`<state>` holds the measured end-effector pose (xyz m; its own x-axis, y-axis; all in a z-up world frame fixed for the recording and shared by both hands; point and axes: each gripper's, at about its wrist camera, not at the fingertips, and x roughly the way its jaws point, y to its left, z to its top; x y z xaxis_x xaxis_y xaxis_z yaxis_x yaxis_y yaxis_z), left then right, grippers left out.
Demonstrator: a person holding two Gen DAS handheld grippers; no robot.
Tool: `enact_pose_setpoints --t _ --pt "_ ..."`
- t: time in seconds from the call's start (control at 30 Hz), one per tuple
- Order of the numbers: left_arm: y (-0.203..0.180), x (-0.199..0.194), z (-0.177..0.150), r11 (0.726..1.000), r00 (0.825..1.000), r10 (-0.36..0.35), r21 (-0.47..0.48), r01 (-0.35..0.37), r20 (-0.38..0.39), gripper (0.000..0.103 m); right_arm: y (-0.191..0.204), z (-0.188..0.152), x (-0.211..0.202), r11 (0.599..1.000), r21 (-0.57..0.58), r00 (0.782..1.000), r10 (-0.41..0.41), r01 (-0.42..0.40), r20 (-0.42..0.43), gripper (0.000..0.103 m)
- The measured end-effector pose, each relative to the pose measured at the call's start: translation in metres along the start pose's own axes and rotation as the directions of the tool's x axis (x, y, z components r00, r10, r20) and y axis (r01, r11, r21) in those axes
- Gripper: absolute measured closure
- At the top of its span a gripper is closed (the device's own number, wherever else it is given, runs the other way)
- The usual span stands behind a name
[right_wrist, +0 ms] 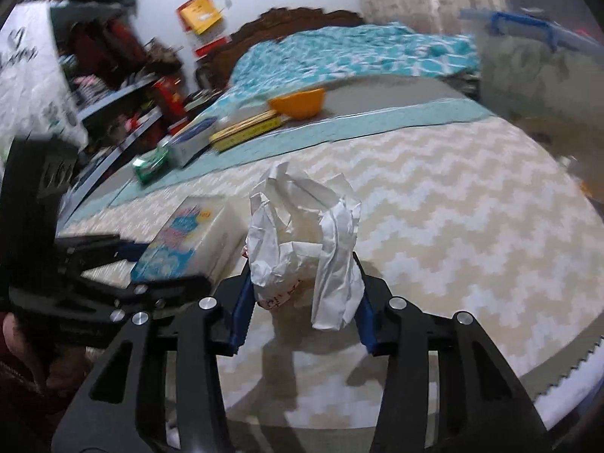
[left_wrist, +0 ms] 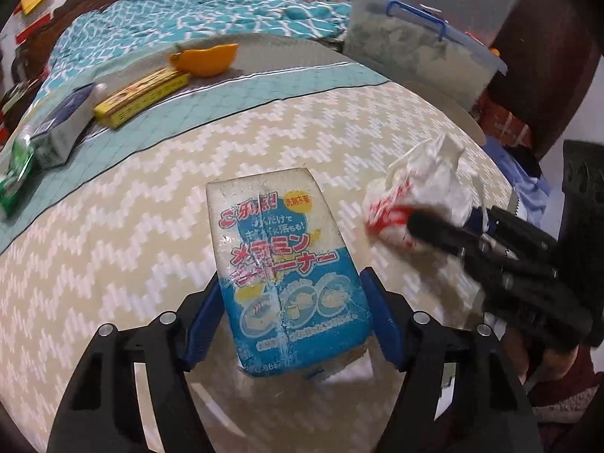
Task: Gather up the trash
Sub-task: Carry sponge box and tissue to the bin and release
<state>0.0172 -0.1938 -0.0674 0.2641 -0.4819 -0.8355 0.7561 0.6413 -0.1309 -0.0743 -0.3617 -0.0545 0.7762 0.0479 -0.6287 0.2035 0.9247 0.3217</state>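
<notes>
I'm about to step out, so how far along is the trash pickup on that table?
Nothing looks binned yet; no bin shows. In hand: the left gripper clamps the blue sponge packet, the right gripper the crumpled white wrapper. Left: dropping both off. The boxes and orange bowl beyond may not be trash.

the sponge packet (left_wrist: 287, 260) lies on the round table (left_wrist: 113, 264), between the pads of the left gripper (left_wrist: 292, 315). to its right, the crumpled paper wrapper (left_wrist: 422, 188) sits between the pads of the right gripper (right_wrist: 302, 302), near the table's right edge. along the table's far side a mat (left_wrist: 264, 79) carries a row of things: from left, a small packet (left_wrist: 15, 181), a carton (left_wrist: 64, 124), a flat box (left_wrist: 143, 96) and a bowl (left_wrist: 207, 58). a lidded storage bin (left_wrist: 415, 49) stands beyond the table at far right. a bed (left_wrist: 188, 15) lies behind the table.
</notes>
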Motion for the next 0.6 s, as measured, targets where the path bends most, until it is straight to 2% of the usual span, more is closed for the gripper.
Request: enact_pose_setpoints --t 0.13,0.27,0.37,0.47,0.6 --pt "-0.01 0.011 0.021 0.995 0.994 -0.102 0.004 0.102 -0.032 0.039 -0.037 0.012 -0.012 0.997 0.067 0.999 -0.044 0.043 0.024 0.056" --pt "-0.028 0.029 0.06 0.975 0.973 -0.222 -0.001 0.222 -0.064 0.039 -0.091 0.032 -0.031 0.984 0.134 0.99 -0.127 0.119 0.058 0.056" --pt "-0.052 0.055 0.101 0.945 0.939 -0.327 -0.012 0.328 -0.108 0.039 -0.132 0.046 -0.042 0.966 0.184 0.978 -0.196 0.181 0.067 0.056" --pt "-0.083 0.078 0.141 0.92 0.913 -0.387 0.002 0.391 -0.131 0.039 -0.185 0.064 -0.053 0.938 0.248 0.961 -0.268 0.242 0.075 0.056" --pt "-0.128 0.113 0.197 0.895 0.886 -0.438 0.022 0.446 -0.156 0.039 -0.242 0.083 -0.056 0.904 0.327 0.949 -0.31 0.274 0.063 0.055"
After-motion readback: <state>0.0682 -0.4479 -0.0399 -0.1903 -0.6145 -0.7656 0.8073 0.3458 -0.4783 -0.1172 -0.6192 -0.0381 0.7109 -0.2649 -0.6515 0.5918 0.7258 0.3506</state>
